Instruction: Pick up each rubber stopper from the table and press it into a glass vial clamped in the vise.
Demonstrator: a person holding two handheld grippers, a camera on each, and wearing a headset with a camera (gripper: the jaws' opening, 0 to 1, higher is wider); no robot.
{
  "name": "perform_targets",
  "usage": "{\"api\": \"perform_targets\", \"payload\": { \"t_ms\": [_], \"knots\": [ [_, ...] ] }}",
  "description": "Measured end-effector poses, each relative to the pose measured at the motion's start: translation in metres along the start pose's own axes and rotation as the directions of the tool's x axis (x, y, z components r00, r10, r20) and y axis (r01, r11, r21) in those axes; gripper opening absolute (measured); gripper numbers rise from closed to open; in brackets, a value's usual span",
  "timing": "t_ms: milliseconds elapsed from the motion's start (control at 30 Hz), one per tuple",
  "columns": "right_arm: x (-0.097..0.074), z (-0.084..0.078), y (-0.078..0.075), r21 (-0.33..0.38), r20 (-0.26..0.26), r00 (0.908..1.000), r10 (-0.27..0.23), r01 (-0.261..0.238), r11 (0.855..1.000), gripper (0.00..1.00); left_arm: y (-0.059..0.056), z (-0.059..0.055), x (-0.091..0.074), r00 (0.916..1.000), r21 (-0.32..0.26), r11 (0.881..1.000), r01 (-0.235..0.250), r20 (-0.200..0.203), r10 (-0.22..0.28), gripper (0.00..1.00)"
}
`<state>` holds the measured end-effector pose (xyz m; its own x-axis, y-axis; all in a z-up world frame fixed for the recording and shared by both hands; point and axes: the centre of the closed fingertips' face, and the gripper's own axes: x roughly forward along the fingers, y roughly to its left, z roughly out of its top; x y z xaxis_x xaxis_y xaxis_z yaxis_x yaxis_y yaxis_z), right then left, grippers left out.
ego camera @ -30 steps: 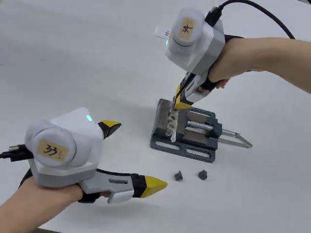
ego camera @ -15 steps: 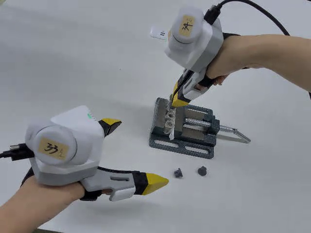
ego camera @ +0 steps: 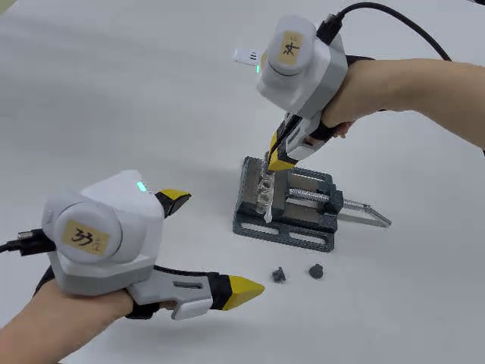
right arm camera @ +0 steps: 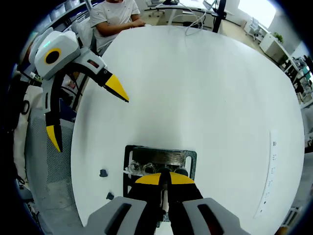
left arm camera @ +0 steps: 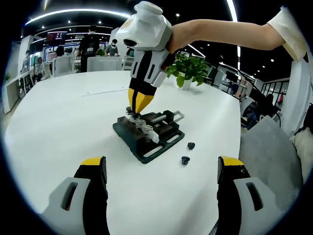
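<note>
A: Right gripper (ego camera: 275, 161) jaws pressed together, tips at the vials (ego camera: 265, 191) clamped in the vise (ego camera: 307, 221). Can't tell if anything's pinched.
B: Two stoppers (ego camera: 279, 274) loose on the table (ego camera: 114, 91) near the vise. Left gripper (ego camera: 216, 243) wide open, empty, well apart.

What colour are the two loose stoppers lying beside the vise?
The stoppers are dark grey, nearly black, clearest in the head view.
</note>
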<state>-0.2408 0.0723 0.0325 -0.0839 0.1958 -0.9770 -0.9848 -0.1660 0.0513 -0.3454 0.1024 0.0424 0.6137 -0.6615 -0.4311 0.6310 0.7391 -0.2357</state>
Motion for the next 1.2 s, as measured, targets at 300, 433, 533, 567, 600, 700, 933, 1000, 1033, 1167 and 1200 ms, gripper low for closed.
{"api": "perform_targets", "payload": {
  "t_ms": [300, 433, 533, 567, 600, 700, 933, 1000, 1033, 1167, 1200],
  "knots": [
    [-0.001, -0.001, -0.004, -0.024, -0.001, 0.9998, -0.022, 0.022, 0.999, 0.04, -0.001, 0.000, 0.001, 1.0000, 0.004, 1.000, 0.001, -0.002, -0.001, 0.93],
    [-0.003, -0.002, 0.000, -0.034, 0.015, 0.9998, -0.010, 0.010, 0.999, 0.18, -0.002, 0.000, 0.001, 1.0000, 0.003, 1.000, 0.000, 0.001, 0.000, 0.93],
    [-0.005, -0.002, 0.001, -0.026, 0.029, 0.9995, -0.014, 0.015, 1.000, 0.19, -0.002, 0.000, 0.001, 1.0000, 0.005, 1.000, 0.000, 0.000, 0.000, 0.93],
    [-0.005, -0.001, 0.001, -0.023, 0.038, 0.9991, -0.017, 0.018, 1.000, 0.20, -0.002, 0.000, 0.001, 1.0000, 0.003, 1.000, 0.000, 0.001, 0.000, 0.93],
    [-0.007, -0.002, 0.004, -0.023, 0.044, 0.9989, -0.016, 0.017, 1.000, 0.21, -0.002, 0.000, 0.001, 1.0000, 0.003, 1.000, 0.001, 0.002, -0.001, 0.93],
    [-0.009, -0.001, 0.011, -0.029, 0.074, 0.9972, -0.014, 0.016, 0.999, 0.28, -0.002, 0.001, 0.000, 1.0000, 0.007, 1.000, 0.001, 0.002, -0.001, 0.93],
    [-0.009, -0.001, 0.021, -0.033, 0.119, 0.9927, -0.016, 0.020, 0.999, 0.44, -0.003, 0.003, -0.002, 1.0000, 0.014, 1.000, -0.001, 0.008, 0.001, 0.93],
    [-0.010, -0.003, 0.024, -0.013, 0.140, 0.9901, -0.014, 0.016, 1.000, 0.45, -0.003, 0.003, -0.002, 0.9999, 0.017, 1.000, -0.002, 0.010, 0.002, 0.93],
    [-0.011, -0.006, 0.026, -0.010, 0.143, 0.9896, -0.019, 0.021, 1.000, 0.45, -0.004, 0.004, -0.002, 0.9999, 0.018, 1.000, -0.001, 0.011, 0.001, 0.93],
    [-0.013, -0.013, 0.032, 0.023, 0.166, 0.9857, -0.029, 0.025, 0.999, 0.46, -0.005, 0.005, -0.003, 0.9999, 0.027, 1.000, 0.000, 0.013, -0.001, 0.93],
    [-0.015, -0.015, 0.036, 0.034, 0.176, 0.9839, -0.032, 0.027, 0.999, 0.46, -0.006, 0.006, -0.004, 0.9999, 0.030, 1.000, 0.001, 0.013, -0.001, 0.93]
  ]
}}
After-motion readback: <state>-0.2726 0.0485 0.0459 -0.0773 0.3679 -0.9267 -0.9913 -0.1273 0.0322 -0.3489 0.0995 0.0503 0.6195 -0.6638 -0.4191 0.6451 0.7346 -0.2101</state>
